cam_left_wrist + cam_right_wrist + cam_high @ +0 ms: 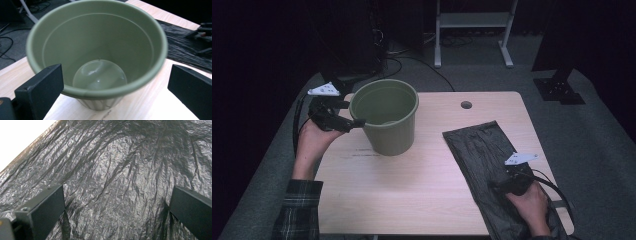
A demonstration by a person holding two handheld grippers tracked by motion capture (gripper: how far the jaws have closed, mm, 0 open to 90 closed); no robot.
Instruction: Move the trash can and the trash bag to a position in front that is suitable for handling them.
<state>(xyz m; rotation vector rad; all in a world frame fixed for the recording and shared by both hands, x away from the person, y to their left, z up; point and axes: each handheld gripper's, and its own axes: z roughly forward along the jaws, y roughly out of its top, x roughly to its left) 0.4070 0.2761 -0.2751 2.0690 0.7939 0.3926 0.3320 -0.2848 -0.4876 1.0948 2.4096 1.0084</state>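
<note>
An empty olive-green plastic bucket (385, 118) stands upright on the left half of the wooden table (412, 195). My left gripper (351, 114) is held at the bucket's left rim. In the left gripper view it (117, 75) is open wide, and the bucket (100, 42) sits just beyond the jaws without touching them. A crumpled black plastic bag (479, 150) lies flat on the table's right side. My right gripper (498, 186) hovers low over the bag's near part. Its jaws (117, 200) are open, with the bag (115, 170) spread beneath them.
A round cable hole (466, 105) is in the table's far edge. On the grey carpet behind stand a white frame (472, 20), cables (412, 60) and a black stand base (559, 90). The bag's near end hangs over the table's front right corner.
</note>
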